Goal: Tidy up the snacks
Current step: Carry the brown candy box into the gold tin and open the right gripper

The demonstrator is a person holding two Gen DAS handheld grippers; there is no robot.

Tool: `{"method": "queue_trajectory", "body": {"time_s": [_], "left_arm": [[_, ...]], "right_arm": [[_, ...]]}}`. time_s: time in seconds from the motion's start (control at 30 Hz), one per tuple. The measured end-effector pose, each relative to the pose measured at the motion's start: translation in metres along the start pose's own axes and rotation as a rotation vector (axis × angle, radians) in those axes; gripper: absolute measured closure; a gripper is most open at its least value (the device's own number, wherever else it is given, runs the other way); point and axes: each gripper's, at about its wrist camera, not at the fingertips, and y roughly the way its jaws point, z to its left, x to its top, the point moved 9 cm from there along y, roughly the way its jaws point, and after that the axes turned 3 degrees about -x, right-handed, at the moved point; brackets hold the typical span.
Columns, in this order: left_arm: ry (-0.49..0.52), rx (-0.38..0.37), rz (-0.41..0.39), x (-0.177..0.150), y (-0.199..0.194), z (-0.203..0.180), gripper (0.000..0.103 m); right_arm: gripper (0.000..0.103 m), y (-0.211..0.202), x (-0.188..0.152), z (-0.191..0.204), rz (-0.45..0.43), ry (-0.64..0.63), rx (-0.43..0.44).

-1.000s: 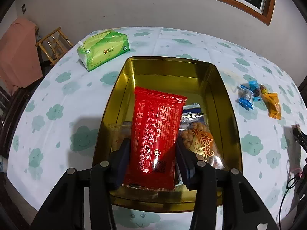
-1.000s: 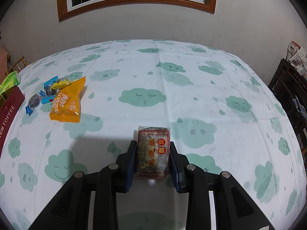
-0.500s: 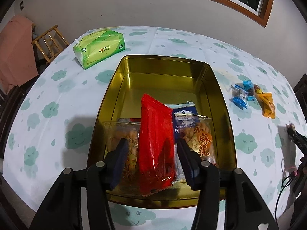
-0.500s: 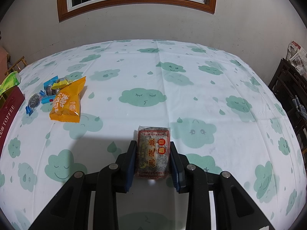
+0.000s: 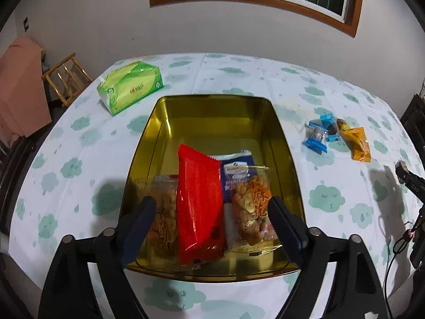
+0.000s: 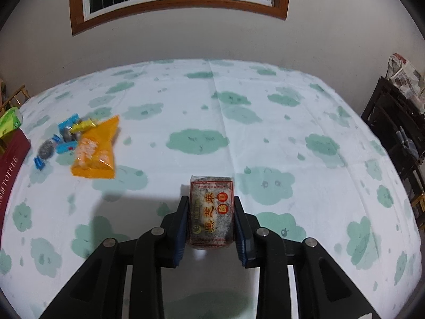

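Observation:
In the left wrist view a gold tin (image 5: 212, 111) holds a red packet (image 5: 199, 202) on its edge between a clear fried-noodle pack (image 5: 163, 212) and a fried-dough twist pack (image 5: 252, 207), with a blue-white packet (image 5: 236, 164) behind. My left gripper (image 5: 211, 212) is open, its jaws spread wide around these snacks, touching none. In the right wrist view my right gripper (image 6: 211, 218) is shut on a black sesame cake pack (image 6: 211, 210), held just above the cloth. An orange snack bag (image 6: 97, 151) and small wrapped candies (image 6: 61, 138) lie at the left.
A green tissue pack (image 5: 130, 90) lies beyond the tin's left corner. The orange bag (image 5: 357, 142) and candies (image 5: 320, 133) lie right of the tin. A dark red tin lid (image 6: 10, 164) sits at the right wrist view's left edge. A wooden chair (image 5: 66, 77) stands beyond the table.
My left gripper has opened and let go of the red packet, which now stands on edge in the tin. My right gripper has lifted the sesame pack slightly.

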Motion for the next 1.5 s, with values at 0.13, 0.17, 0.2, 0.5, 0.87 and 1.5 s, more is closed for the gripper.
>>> {"method": "queue_trajectory", "body": {"time_s": [0.13,0.17,0.2,0.5,0.87,1.5], "left_arm": [[-0.016,-0.013,-0.021,0.003,-0.006,0.002,0.015],[-0.023,-0.01,-0.029,0.004,-0.009,0.005,0.015],[-0.028,-0.004,-0.036,0.005,-0.011,0.007,0.015],[-0.071,0.099,-0.095,0.003,-0.04,0.052,0.015],[-0.202,0.193,-0.076,-0.019,-0.055,0.125,0.015],[-0.273,0.195,-0.043,-0.037,-0.05,0.151,0.015]], "right_arm": [[0.073,-0.02,0.009,0.022,-0.012,-0.003,0.047],[0.073,-0.026,0.012,0.032,-0.015,-0.007,0.07],[0.073,-0.03,0.013,0.04,-0.016,-0.012,0.084],[0.073,-0.076,0.021,0.163,-0.034,-0.135,0.303],[0.073,-0.114,0.012,0.309,-0.021,-0.319,0.525],[0.073,-0.093,-0.007,0.379,0.064,-0.434,0.537]]}}
